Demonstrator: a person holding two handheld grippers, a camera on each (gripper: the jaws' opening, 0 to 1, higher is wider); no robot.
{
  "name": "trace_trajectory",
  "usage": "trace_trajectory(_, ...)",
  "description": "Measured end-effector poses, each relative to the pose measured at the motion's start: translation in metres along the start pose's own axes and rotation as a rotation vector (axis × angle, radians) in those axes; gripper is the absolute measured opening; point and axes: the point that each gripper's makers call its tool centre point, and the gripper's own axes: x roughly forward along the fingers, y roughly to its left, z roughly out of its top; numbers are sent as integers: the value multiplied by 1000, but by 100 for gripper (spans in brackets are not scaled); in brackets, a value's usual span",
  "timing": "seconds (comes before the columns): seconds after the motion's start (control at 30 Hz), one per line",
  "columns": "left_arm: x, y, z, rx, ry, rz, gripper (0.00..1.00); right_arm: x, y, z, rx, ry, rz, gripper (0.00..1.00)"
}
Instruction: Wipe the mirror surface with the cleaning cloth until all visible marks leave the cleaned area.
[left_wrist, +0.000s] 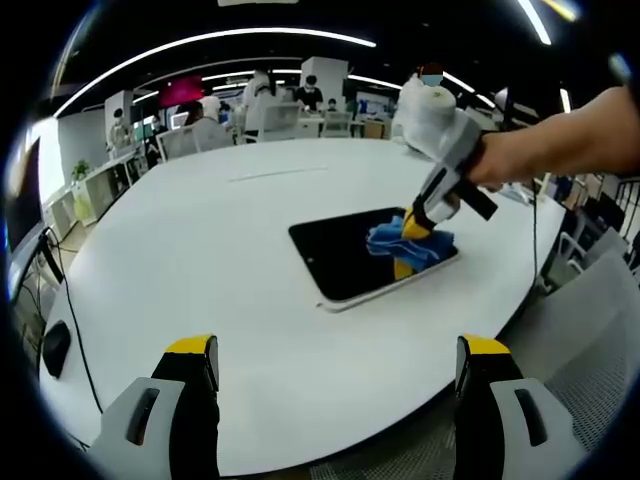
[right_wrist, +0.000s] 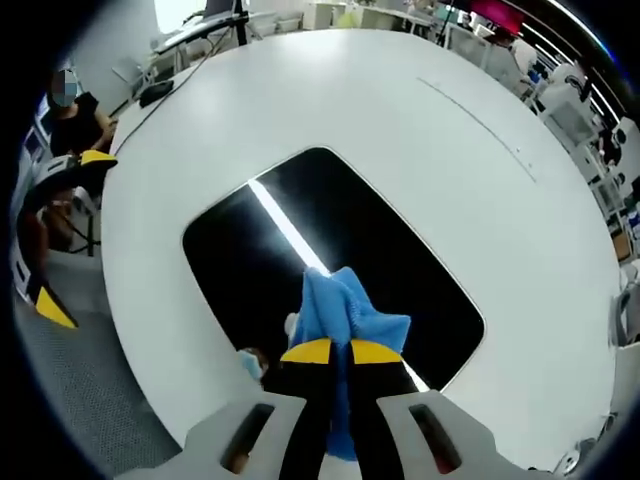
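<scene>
Pressing the blue cloth (right_wrist: 335, 305) onto the mirror (right_wrist: 330, 210), the right gripper (right_wrist: 332, 352) clenches it; unwiped glass extends ahead along the mirror's long axis. The left gripper (left_wrist: 335, 350) stands released, well apart.

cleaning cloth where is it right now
The blue cleaning cloth is pinched in the right gripper, pressed on the near end of the dark mirror lying on the white table.

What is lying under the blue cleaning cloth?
The blue cleaning cloth, clamped in the right gripper, rests on the dark rectangular mirror lying flat on the white round table. Any marks beneath the cloth are covered and cannot be seen.
</scene>
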Motion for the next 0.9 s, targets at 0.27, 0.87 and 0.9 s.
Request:
trace_trajectory(0.27,0,1,0,1,2,0,99,-4,9,-5,21,13,33,0)
trace_trajectory(0.87,1,0,0,7,6,-3,99,-9,27,-27,35,6,113,0)
trace_trajectory(0.9,1,0,0,7,6,-2,99,-8,27,-28,33,5,117,0)
